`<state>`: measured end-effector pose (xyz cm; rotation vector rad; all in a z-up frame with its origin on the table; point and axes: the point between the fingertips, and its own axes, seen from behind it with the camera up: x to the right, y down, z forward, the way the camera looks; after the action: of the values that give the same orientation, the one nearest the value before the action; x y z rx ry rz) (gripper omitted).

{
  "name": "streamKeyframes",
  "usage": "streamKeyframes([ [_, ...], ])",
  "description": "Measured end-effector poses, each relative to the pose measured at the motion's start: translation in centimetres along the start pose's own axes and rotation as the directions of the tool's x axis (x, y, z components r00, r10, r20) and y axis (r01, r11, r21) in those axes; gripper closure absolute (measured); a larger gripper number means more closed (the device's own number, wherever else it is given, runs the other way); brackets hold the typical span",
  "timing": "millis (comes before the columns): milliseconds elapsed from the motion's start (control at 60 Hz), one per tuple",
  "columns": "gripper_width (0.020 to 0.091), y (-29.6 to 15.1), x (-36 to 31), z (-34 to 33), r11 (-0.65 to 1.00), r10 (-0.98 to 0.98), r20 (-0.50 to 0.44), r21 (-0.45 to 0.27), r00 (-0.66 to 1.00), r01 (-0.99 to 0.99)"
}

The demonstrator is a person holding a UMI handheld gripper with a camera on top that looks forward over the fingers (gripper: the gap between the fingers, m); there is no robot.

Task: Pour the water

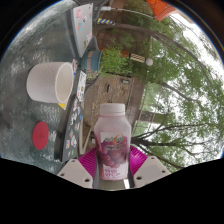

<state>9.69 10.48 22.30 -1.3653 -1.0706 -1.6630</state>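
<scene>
A red round lid (40, 135) lies flat on the grey table (25, 50), with leafy trees (175, 80) rising beyond its far edge.

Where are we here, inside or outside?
Probably outside, maybe a garden or patio. Leafy green trees and bright sky fill the background. A grey speckled stone tabletop holds a white plastic cup, and the gripper grips a white plastic bottle with a pink label.

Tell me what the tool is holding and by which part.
The tool is shut on a white bottle with a pink label, both pads pressing its lower body, below the white cap.
</scene>
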Motion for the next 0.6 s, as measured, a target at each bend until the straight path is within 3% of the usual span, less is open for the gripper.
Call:
streamKeyframes([
  [150, 0.0696, -4.8, -0.4, 0.7, 0.895, -0.441, -0.058, 0.052, 0.896, 0.444],
  [183, 0.0695, -5.8, 0.1, 2.5, 0.845, -0.522, -0.059, 0.101, 0.851, 0.525],
  [267, 0.0694, -6.9, 0.9, 2.6, 0.754, -0.640, -0.114, 0.099, 0.760, 0.650],
  [600, 0.0692, -7.4, 1.0, 1.1, 0.771, -0.603, -0.135, 0.151, 0.786, 0.618],
])
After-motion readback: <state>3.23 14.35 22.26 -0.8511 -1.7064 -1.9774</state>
